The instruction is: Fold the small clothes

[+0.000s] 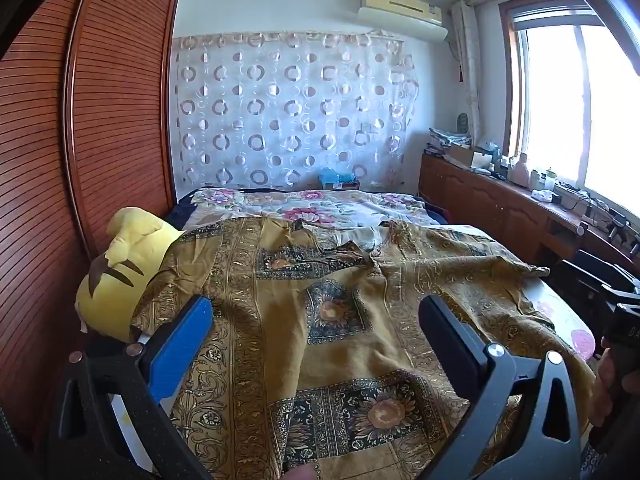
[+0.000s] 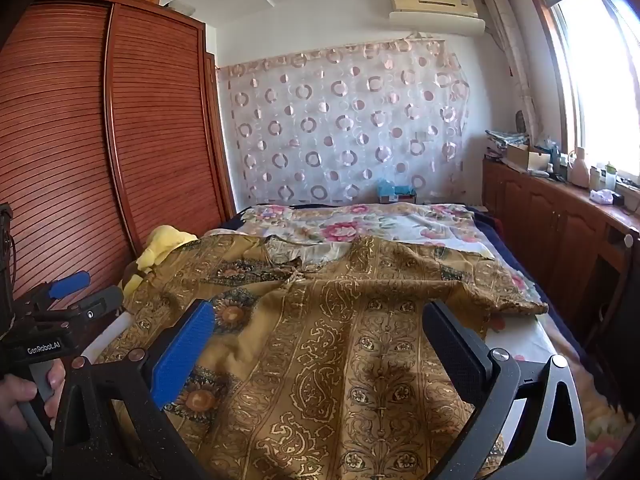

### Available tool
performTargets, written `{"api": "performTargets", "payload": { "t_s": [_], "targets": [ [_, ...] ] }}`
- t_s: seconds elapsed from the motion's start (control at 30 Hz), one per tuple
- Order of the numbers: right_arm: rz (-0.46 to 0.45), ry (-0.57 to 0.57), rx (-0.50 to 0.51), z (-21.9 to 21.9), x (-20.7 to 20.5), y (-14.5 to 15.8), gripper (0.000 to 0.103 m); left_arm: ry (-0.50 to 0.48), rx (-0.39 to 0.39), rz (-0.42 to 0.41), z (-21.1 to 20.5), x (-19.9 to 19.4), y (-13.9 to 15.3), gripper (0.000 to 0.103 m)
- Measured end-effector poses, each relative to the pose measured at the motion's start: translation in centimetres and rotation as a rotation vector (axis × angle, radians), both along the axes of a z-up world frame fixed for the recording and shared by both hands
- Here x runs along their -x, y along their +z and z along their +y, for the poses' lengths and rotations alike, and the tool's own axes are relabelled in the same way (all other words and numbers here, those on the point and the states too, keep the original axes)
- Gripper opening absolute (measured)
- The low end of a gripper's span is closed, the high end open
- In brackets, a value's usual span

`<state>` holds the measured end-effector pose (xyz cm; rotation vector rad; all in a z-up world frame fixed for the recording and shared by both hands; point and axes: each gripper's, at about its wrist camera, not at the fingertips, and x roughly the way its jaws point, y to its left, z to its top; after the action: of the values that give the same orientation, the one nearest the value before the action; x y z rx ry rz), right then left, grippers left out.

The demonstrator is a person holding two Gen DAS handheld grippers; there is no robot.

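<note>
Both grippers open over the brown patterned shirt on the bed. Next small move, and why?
Probably lower the right gripper to the shirt's right sleeve and close on its edge. The shirt lies spread flat, neckline away, both sleeves out, nothing folded yet. The left gripper also hangs open above the cloth, gripping nothing, so a sleeve fold inward looks like the natural start.

Plenty of open air over the garment [image 1: 320, 320], but the plush [image 1: 116, 272] and wardrobe [image 1: 100, 120] crowd its left edge.
</note>
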<state>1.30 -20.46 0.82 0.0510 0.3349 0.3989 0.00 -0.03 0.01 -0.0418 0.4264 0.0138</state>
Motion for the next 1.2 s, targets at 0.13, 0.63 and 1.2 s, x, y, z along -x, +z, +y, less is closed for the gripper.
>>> {"api": "performTargets", "payload": {
  "t_s": [0.13,0.63,1.2],
  "targets": [
    [-0.002,0.001,-0.002,0.01,0.01,-0.02,0.103,0.001,0.002,-0.005,-0.05,-0.01,-0.03,0.103],
    [0.001,0.000,-0.007,-0.04,-0.01,-0.07,0.103,0.021,-0.010,-0.033,-0.01,0.68,0.53,0.103],
    [0.006,0.001,-0.009,-0.13,-0.10,-0.23,0.103,0.021,-0.008,-0.035,0.07,0.80,0.60,0.103]
  ]
}}
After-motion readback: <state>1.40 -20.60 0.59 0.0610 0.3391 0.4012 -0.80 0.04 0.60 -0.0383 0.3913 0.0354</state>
